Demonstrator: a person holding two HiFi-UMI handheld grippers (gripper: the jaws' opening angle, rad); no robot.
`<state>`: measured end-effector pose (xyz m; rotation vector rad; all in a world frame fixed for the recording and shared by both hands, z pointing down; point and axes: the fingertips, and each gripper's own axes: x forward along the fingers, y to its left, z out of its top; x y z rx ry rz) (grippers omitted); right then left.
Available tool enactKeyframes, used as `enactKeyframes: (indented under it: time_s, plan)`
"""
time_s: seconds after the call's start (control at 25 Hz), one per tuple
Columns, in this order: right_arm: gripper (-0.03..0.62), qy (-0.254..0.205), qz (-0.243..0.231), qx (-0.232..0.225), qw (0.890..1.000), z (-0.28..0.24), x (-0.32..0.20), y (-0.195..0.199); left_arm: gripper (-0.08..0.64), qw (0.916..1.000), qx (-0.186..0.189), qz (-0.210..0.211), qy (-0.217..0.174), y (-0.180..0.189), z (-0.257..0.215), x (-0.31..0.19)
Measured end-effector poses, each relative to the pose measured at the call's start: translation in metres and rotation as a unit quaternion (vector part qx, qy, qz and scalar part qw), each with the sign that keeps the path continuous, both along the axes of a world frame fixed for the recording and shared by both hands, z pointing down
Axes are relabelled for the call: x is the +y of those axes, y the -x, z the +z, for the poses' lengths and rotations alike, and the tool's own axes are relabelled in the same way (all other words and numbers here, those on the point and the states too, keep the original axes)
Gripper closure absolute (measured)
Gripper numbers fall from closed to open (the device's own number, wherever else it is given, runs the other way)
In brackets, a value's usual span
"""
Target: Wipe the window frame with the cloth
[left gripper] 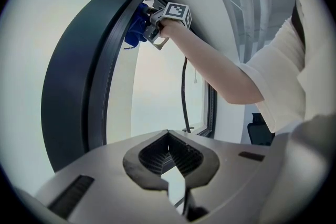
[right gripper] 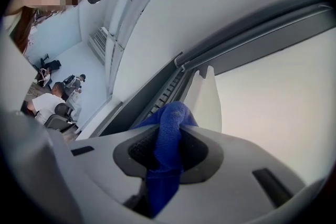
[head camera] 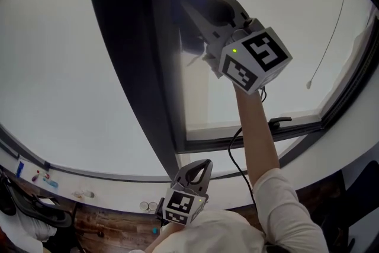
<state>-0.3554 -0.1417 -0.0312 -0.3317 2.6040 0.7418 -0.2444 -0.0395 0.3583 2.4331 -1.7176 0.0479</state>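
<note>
While high overhead at window frame (head camera: 127,68), right claw (right gripper: 169,150) tight on cloth (right gripper: 170,115).

We hold the blue microfibre cloth (right gripper: 169,115) between the jaws of the grey plastic right gripper (right gripper: 173,136), high against the dark metal window frame (head camera: 127,38). The grey plastic left gripper (head camera: 198,167) sits low by the frame's bottom rail, well apart.

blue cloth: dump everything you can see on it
The cloth is deep blue and soft, with a fine microfibre-like nap. It is bunched into a thick fold and clamped between the jaws of the right tool. A rounded bulge sticks out past the tips and a tail hangs behind them. In the left gripper view the bulge sits high up against the dark window frame; contact looks likely, not certain.
</note>
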Motion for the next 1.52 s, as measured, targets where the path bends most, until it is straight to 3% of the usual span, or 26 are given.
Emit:
enactKeyframes:
  time_s: [0.4,0.8,1.24,1.52]
  plan:
    - [0.503,-0.006,0.025,0.000,1.000,0.011,0.004,0.003,0.551,0.9999,-0.001,0.014,0.000,-0.002,-0.003,0.001]
    - [0.505,0.027,0.046,0.016,0.998,0.053,0.002,0.003,0.551,0.9994,0.005,0.033,0.006,-0.006,0.005,0.008]
    - [0.505,0.056,0.055,0.009,0.997,0.093,0.004,0.002,0.551,0.9996,0.012,0.021,0.016,0.005,0.021,0.017]
    - [0.505,0.075,0.050,0.013,0.996,0.113,0.001,0.003,0.551,0.9978,0.024,0.055,0.027,-0.012,0.027,0.016]
